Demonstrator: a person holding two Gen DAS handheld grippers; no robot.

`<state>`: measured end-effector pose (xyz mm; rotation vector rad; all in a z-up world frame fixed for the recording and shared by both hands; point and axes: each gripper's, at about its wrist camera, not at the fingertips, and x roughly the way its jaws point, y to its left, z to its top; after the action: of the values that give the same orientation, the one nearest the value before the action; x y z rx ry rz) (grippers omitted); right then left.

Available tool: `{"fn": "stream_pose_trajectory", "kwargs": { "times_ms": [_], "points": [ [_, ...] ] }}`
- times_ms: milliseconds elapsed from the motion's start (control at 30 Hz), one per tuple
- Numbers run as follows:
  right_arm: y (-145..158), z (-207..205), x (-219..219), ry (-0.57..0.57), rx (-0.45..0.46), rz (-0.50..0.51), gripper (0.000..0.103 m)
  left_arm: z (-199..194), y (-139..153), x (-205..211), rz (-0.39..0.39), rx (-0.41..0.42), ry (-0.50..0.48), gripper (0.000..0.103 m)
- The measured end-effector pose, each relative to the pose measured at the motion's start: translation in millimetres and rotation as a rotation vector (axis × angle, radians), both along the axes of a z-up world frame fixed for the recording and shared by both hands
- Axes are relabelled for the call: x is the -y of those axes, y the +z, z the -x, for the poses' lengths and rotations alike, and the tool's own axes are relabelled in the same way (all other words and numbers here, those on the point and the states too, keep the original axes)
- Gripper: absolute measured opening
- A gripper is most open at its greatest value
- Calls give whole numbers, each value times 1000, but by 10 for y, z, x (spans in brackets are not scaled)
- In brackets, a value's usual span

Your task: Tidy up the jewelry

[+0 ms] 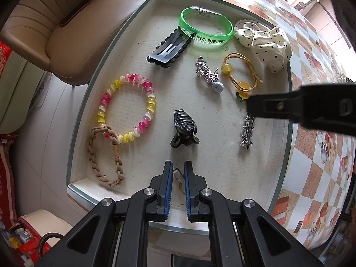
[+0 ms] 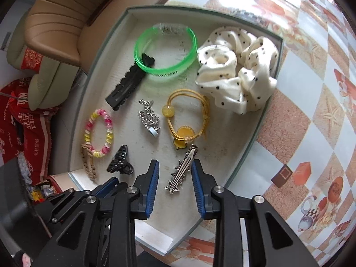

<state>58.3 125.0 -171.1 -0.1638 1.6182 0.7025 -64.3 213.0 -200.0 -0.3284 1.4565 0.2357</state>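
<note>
Shallow white tray (image 1: 222,133) (image 2: 222,146) lying on the checkered orange and white surface (image 1: 316,169) (image 2: 311,115), full of accessories. Left gripper (image 1: 178,166) at the near edge, almost clenched around a small metal clip piece (image 1: 177,173), only partly visible between the blue pads. Right gripper (image 2: 175,166) released, one finger on each side of the silver star-studded metal hair clip (image 2: 181,171) (image 1: 247,131), not touching it.

Black plastic claw clip (image 1: 183,131) (image 2: 120,163) just left of the silver clip. Pink, yellow and white beaded bracelet (image 1: 128,109) (image 2: 99,132) at the left, overlapping the beige braided cord hair tie (image 1: 104,155) (image 2: 89,166). Silver rhinestone clip (image 1: 208,73) (image 2: 149,115) in the middle, beside the yellow elastic hair tie with beads (image 1: 240,75) (image 2: 187,115). Transparent green plastic bangle (image 1: 205,29) (image 2: 165,51) at the far side, resting on the end of the flat black snap barrette (image 1: 169,49) (image 2: 126,84). Cream polka-dot fabric scrunchie (image 1: 264,42) (image 2: 238,71) in the far right corner
</note>
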Motion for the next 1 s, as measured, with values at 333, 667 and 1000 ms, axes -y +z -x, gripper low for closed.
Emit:
{"fn": "stream_pose_trajectory", "kwargs": {
  "times_ms": [333, 667, 1000],
  "points": [
    [319, 37, 314, -59, 39, 2, 33, 11, 159, 52, -36, 12, -17, 12],
    [520, 144, 637, -82, 63, 28, 38, 99, 483, 139, -111, 77, -19, 86],
    [942, 229, 633, -56, 145, -2, 50, 241, 882, 64, -111, 92, 21, 102]
  ]
}}
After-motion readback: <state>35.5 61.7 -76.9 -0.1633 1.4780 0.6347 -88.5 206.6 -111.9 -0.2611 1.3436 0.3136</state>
